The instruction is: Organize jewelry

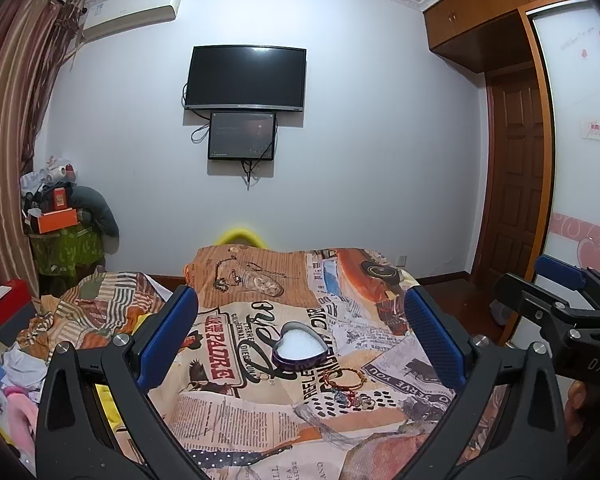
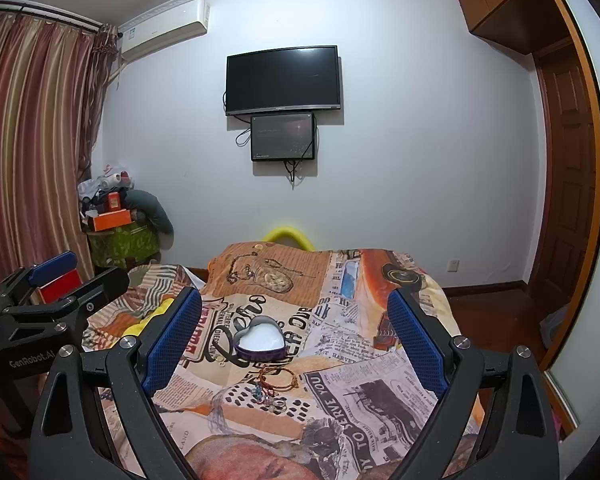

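A purple heart-shaped box [image 1: 299, 346] with a white lining sits open on the printed bedspread; it also shows in the right wrist view [image 2: 259, 340]. Just in front of it lies a small pile of jewelry: a brown cord bracelet [image 1: 345, 377] [image 2: 278, 377], a red string piece with beads [image 1: 342, 396] and small rings [image 2: 274, 401]. My left gripper [image 1: 300, 328] is open and empty, held above the bed short of the box. My right gripper [image 2: 294, 326] is open and empty too, at about the same distance. Each gripper shows at the edge of the other's view.
The bed's patterned cover [image 1: 228, 408] fills the foreground, with crumpled bedding [image 1: 80, 312] at the left. A red and white box [image 1: 8, 304] stands far left. A wardrobe [image 1: 580, 160] and a door [image 2: 564, 184] are at the right. A TV [image 1: 245, 78] hangs on the far wall.
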Motion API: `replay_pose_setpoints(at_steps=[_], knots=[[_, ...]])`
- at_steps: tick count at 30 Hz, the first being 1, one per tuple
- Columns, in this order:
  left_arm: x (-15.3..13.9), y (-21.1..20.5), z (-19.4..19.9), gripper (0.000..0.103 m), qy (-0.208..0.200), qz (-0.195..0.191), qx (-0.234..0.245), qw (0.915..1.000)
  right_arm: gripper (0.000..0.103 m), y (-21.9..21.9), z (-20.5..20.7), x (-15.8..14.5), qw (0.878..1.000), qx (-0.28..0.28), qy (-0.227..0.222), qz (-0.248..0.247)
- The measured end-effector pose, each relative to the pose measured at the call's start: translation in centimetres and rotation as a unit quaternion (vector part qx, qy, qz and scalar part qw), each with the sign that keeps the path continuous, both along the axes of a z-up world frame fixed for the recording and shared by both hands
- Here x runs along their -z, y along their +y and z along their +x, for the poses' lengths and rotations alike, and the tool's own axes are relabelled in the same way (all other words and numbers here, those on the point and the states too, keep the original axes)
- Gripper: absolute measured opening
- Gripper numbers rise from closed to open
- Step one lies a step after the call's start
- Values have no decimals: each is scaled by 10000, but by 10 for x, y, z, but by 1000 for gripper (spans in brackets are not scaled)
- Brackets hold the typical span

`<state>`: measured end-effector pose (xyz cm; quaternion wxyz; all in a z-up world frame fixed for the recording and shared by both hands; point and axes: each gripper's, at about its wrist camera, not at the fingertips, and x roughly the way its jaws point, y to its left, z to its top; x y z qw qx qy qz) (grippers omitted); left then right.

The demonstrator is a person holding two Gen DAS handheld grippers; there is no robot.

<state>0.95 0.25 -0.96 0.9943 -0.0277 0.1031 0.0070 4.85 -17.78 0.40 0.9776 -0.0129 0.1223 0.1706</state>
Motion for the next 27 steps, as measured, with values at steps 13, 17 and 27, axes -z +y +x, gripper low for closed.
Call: replay_pose_setpoints(at_steps=[13, 17, 27], knots=[[0, 0, 1, 103, 33, -1, 4, 10000, 93, -1, 0, 0, 10000, -3, 21, 13], [1, 0, 1, 103, 34, -2, 2, 10000, 93, -1, 0, 0, 10000, -6, 29, 21], [1, 0, 0, 103, 46, 0, -1, 10000, 93, 5, -6, -2, 10000, -7, 27, 23]])
